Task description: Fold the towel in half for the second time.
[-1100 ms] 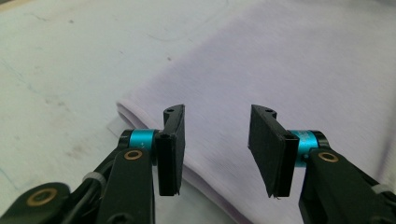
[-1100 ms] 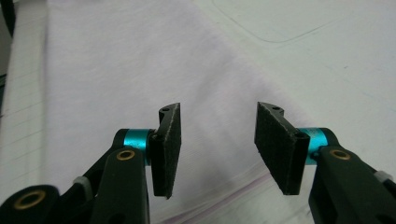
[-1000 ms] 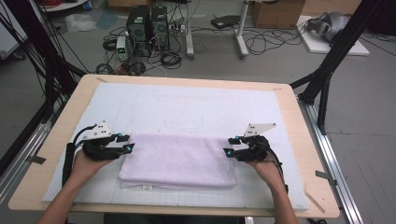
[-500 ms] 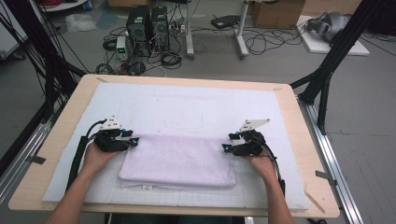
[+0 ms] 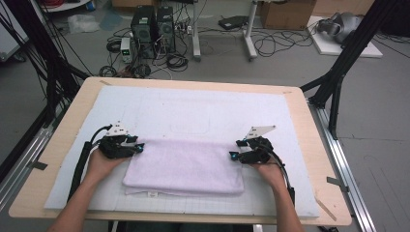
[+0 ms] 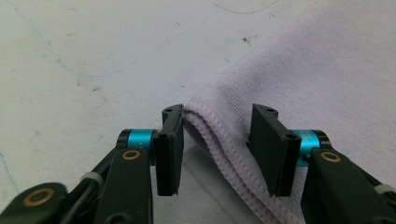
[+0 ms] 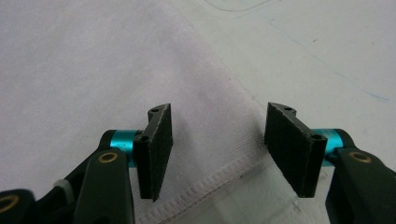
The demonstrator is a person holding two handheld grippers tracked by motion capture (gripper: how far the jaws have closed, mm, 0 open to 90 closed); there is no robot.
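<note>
A folded lavender towel (image 5: 183, 166) lies flat on the white mat (image 5: 193, 111), near the table's front. My left gripper (image 5: 140, 146) sits at the towel's far left corner. In the left gripper view it (image 6: 217, 149) is open, with the stitched hem of the towel (image 6: 317, 70) between the pads and brushing the left one. My right gripper (image 5: 233, 155) is at the far right corner. Its jaws have just been opening. In the right gripper view it (image 7: 217, 149) is open, low over the edge of the towel (image 7: 93, 70), which runs under the gap.
The mat covers most of the wooden table (image 5: 314, 159). Metal rails (image 5: 348, 164) run along both sides, and black frame legs (image 5: 338, 82) stand at the far corners. Computer towers (image 5: 154, 24) and cables sit on the floor beyond.
My left gripper has slid a little to the right and farther away, up to the towel's far left corner. The right gripper has stayed at its corner. The towel has not moved.
</note>
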